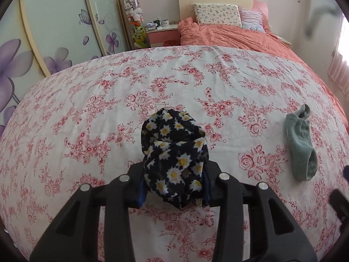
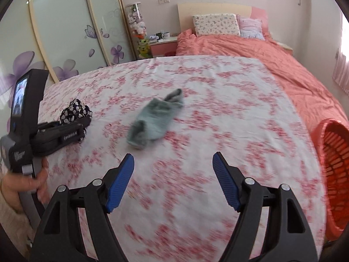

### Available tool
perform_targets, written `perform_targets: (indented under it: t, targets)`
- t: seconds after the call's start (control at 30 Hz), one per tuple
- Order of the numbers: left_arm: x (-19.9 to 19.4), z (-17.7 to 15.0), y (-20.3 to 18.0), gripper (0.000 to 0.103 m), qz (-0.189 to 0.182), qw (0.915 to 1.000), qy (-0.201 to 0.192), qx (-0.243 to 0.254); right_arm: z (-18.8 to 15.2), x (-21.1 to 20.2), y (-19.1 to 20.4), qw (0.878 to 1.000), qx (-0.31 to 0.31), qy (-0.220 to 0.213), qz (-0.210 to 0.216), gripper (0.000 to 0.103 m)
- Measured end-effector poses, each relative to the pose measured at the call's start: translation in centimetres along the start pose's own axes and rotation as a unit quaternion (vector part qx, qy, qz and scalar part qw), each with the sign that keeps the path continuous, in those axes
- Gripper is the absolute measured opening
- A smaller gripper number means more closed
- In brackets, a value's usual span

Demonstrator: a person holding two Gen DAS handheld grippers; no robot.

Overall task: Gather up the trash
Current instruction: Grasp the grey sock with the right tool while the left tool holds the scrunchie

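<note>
1. On my left gripper (image 1: 174, 181) the jaws are pinched narrow on the daisy-print sock (image 1: 174, 152), left of the green sock (image 2: 152, 122); its loose toe flops forward and could slip free when lifted.
2. The green sock lies flat on the floral sheet (image 2: 218, 109); my right gripper (image 2: 173, 174), jaws wide and empty, could snag sheet with it.
3. The orange basket (image 2: 336, 159) sits far right of the green sock, probably off the bed; a careless drop may miss.

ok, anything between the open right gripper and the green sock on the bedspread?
Nothing visible. The right gripper is open and empty, and only bare floral bedspread lies between it and the green sock. The left gripper, clamped on the daisy-print sock, is off to one side.
</note>
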State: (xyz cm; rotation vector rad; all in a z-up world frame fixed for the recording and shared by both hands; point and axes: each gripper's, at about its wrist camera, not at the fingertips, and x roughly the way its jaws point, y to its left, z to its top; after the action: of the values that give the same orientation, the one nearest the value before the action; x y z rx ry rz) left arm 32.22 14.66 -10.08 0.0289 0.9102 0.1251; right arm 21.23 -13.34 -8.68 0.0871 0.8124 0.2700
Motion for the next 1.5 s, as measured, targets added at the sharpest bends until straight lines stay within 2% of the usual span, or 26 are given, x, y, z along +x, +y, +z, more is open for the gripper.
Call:
perform_targets:
  t: [0.17,0.27,0.33,0.37,0.4,0.43,0.5,0.73,0.87,0.9,0.93,1.0,1.03,1.13,1.4,1.47,1.5]
  targets:
    - [0.1,0.0,0.6,0.041,-0.013,0.9998,0.002,-0.014,1.6,3.0,1.2,0.999,0.032,0.021,0.005,0.073]
    - [0.1,0.0,0.6,0.041,-0.012,0.9998,0.002,-0.013,2.2,4.0,1.5,0.999,0.037,0.026,-0.008,0.057]
    - [0.1,0.0,0.6,0.041,-0.013,0.9998,0.002,-0.014,2.2,4.3,1.6,0.999,0.036,0.026,-0.011,0.037]
    - [0.1,0.0,0.6,0.041,-0.013,0.9998,0.002,-0.014,2.2,4.3,1.6,0.999,0.032,0.026,-0.014,0.032]
    - [0.1,0.0,0.6,0.041,-0.013,0.9998,0.002,-0.014,2.0,4.1,1.6,0.999,0.026,0.028,-0.015,0.023]
    - [0.1,0.0,0.6,0.041,-0.013,0.9998,0.002,-0.014,1.8,4.0,1.6,0.999,0.024,0.027,-0.015,0.017]
    - [0.1,0.0,0.6,0.041,-0.013,0.9998,0.002,-0.014,1.4,3.3,1.1,0.999,0.023,0.022,-0.02,0.015]
    - [0.1,0.0,0.6,0.041,-0.013,0.9998,0.002,-0.014,-0.8,-0.2,-1.6,0.999,0.027,0.012,-0.031,0.014]
    - [0.1,0.0,0.6,0.042,-0.013,0.9998,0.002,-0.014,-1.7,-1.4,-2.6,0.999,0.024,0.022,-0.023,0.015]
    - [0.1,0.0,0.6,0.042,-0.012,0.9998,0.002,-0.013,-1.8,-1.4,-2.7,0.999,0.026,0.023,-0.02,0.021]
    - [0.1,0.0,0.6,0.042,-0.012,0.9998,0.002,-0.013,-1.7,-1.4,-2.9,0.999,0.029,0.023,-0.02,0.035]
    - [0.1,0.0,0.6,0.042,-0.012,0.9998,0.002,-0.014,-1.6,-1.3,-3.0,0.999,0.031,0.019,-0.025,0.052]
    - [0.1,0.0,0.6,0.042,-0.012,0.9998,0.002,-0.013,-1.5,-1.1,-2.9,0.999,0.031,0.019,-0.025,0.052]
    - [0.1,0.0,0.6,0.042,-0.012,0.9998,0.002,-0.013,-1.0,-0.4,-2.5,0.999,0.029,0.024,-0.023,0.053]
    - [0.1,0.0,0.6,0.042,-0.012,0.9998,0.002,-0.013,-0.3,1.1,-2.0,0.998,0.021,0.027,-0.053,0.053]
    - [0.1,0.0,0.6,0.042,-0.012,0.9998,0.002,-0.013,-0.2,1.3,-2.0,0.998,0.017,0.027,-0.059,0.049]
    - [0.1,0.0,0.6,0.042,-0.012,0.9998,0.002,-0.013,-0.2,1.3,-2.0,0.998,0.014,0.027,-0.062,0.043]
